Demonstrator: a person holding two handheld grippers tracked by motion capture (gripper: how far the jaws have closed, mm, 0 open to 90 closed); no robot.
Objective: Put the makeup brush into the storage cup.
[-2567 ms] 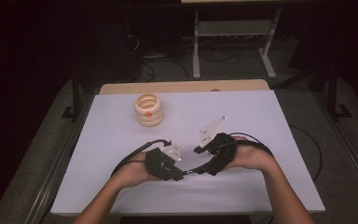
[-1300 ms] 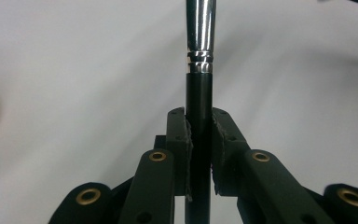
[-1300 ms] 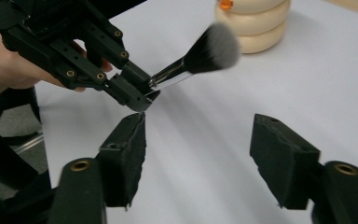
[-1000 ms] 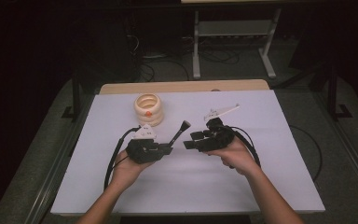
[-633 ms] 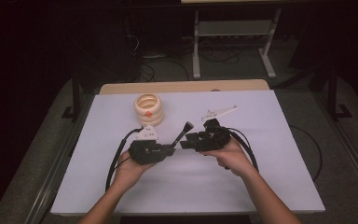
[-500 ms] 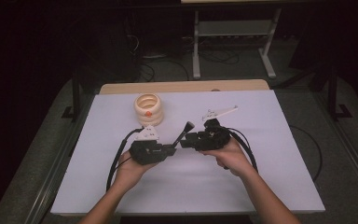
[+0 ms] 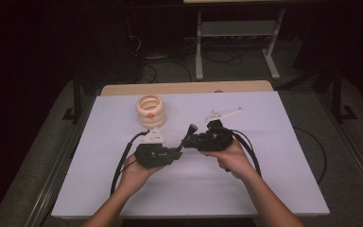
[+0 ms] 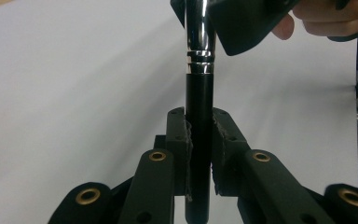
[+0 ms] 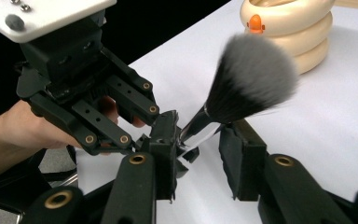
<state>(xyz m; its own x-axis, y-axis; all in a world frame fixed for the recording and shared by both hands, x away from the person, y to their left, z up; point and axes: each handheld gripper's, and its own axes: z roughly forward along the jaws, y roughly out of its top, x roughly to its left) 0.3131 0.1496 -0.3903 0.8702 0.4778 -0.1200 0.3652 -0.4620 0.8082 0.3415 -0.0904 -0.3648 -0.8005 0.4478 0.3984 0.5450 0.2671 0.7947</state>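
The black handle of a makeup brush [image 8: 199,140] is clamped between the left gripper [image 7: 176,150] jaws above the white surface [image 7: 288,142]. The right gripper [image 9: 198,149] jaws have just been closing around the silver ferrule, one pad touching, the other just apart.

No text, label, brand, number or sign can be read on anything here.
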